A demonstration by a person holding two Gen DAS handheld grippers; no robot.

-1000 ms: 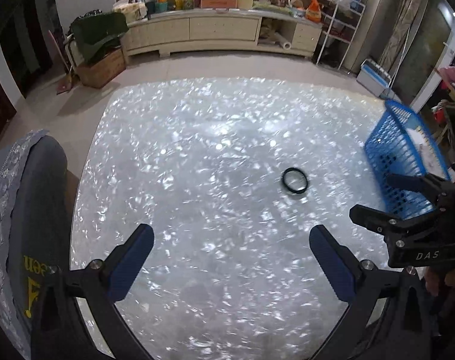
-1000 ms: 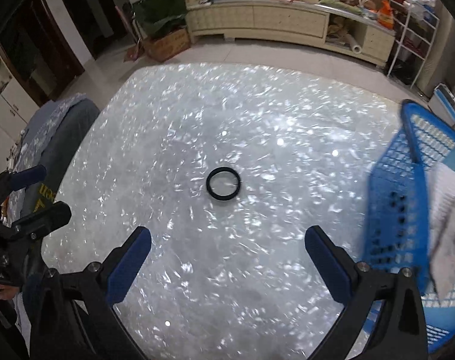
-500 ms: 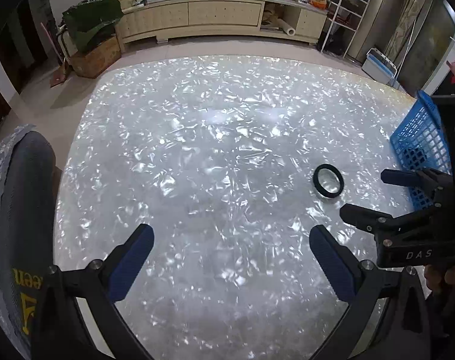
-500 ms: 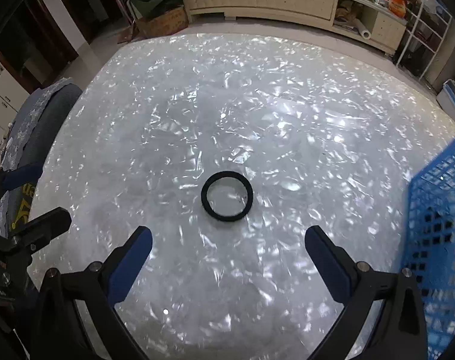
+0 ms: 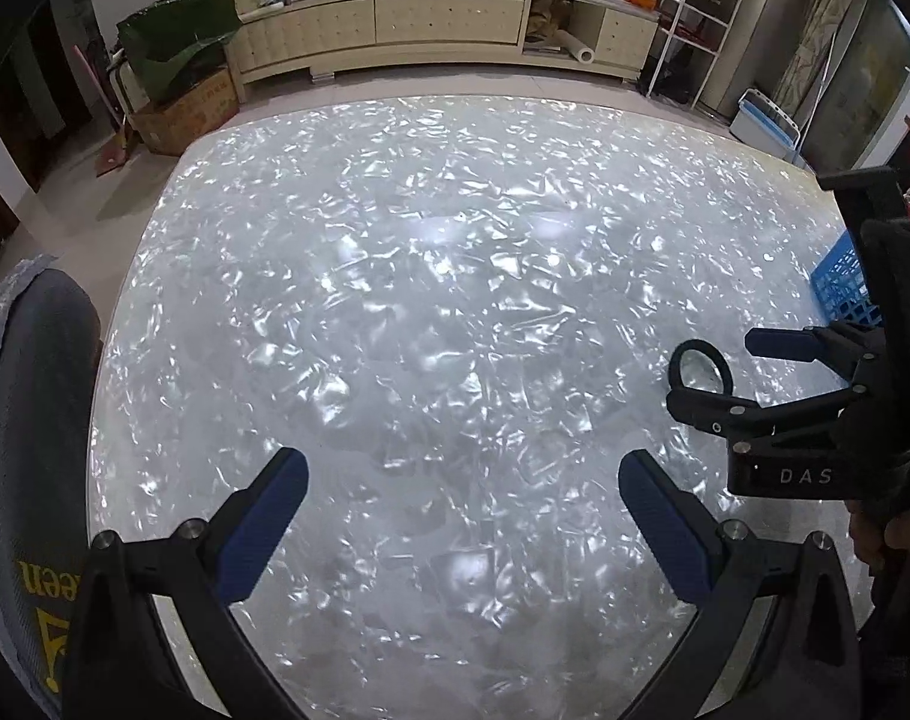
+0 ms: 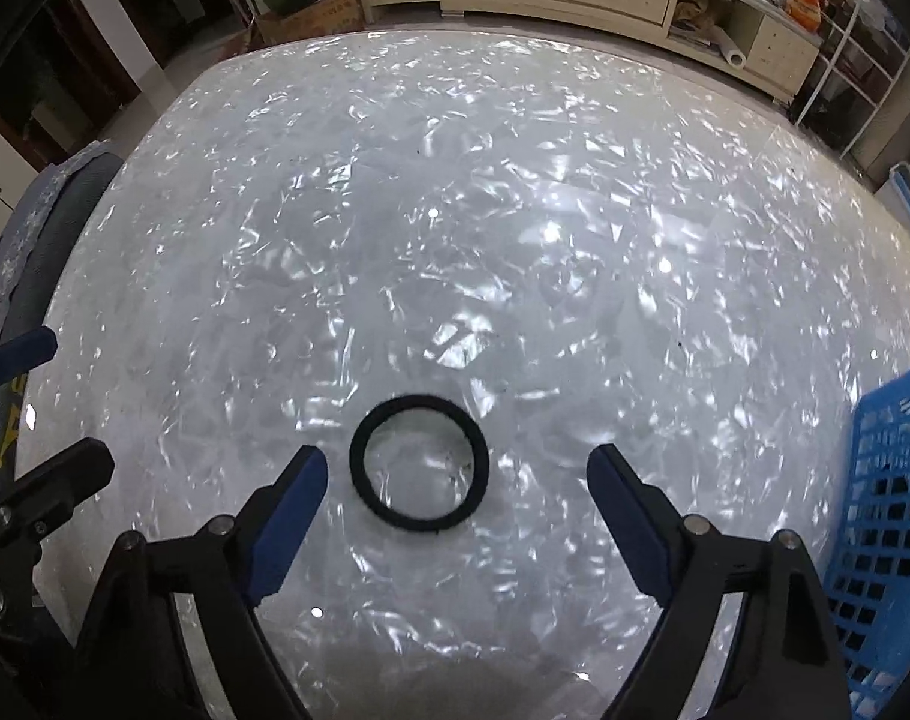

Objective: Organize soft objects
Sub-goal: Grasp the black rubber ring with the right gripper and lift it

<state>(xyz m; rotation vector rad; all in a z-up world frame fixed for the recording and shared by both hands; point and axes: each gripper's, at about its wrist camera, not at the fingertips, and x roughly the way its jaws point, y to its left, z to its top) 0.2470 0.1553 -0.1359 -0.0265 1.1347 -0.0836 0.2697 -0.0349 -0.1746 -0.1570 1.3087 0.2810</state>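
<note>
**Right gripper closing around the black hair tie on the table**

In the left wrist view, the left gripper [image 5: 462,501] was seen at the bottom of the frame with its blue pads spread wide, and nothing was held between them. Only the shiny white table [image 5: 395,300] was found under it. The right gripper [image 5: 715,369] was seen at the right edge, and the black hair tie [image 5: 699,367] lay on the table between its fingers. A part of the blue basket [image 5: 841,288] was visible behind it.

In the right wrist view, the hair tie [image 6: 419,463] was placed flat in the lower centre, between the pads of the right gripper [image 6: 457,480]. The jaws were closing, but the tie was not yet touched by them. The blue basket [image 6: 886,516] was seen at the lower right edge.
</note>
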